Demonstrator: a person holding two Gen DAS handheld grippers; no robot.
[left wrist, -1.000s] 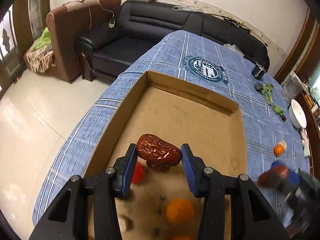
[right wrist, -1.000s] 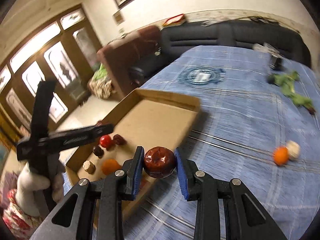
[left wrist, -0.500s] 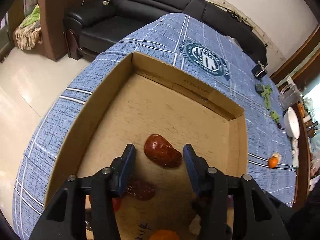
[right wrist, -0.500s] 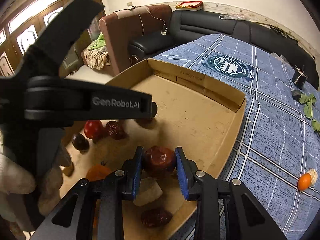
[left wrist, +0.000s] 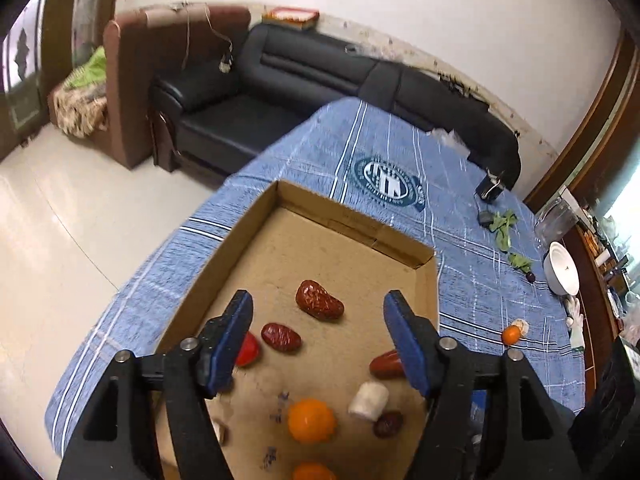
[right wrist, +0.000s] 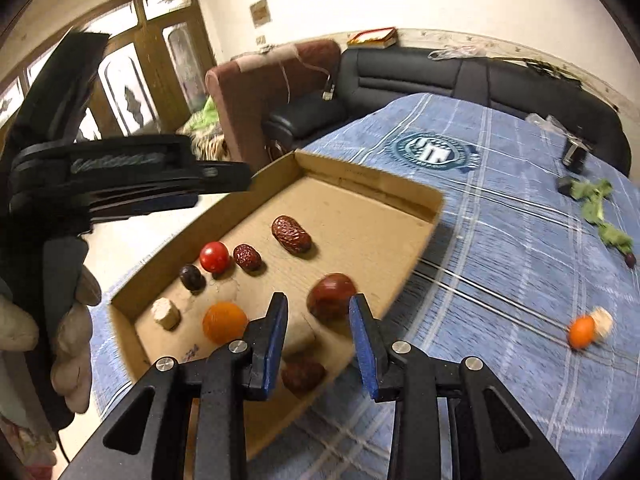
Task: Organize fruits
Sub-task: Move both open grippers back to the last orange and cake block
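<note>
Fruit handling: my left hand-held gripper (left wrist: 318, 344), just opening, stands spread and empty above the wrinkled date (left wrist: 319, 306); my right hand-held gripper (right wrist: 318, 334) loosely brackets the glossy red fruit (right wrist: 332, 294), which I judge light, firm, slippery: grip its middle.

Wrinkled red dates (left wrist: 319, 306), oranges (left wrist: 311, 419), perhaps a tomato (right wrist: 214, 256) lie in cardboard tray (left wrist: 256, 220)

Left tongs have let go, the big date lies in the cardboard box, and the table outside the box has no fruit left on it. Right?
Not quite. The left tongs, jaws just opened, are empty and the big date lies in the cardboard box, but the left wrist view shows a small orange on the blue tablecloth outside the box.
</note>
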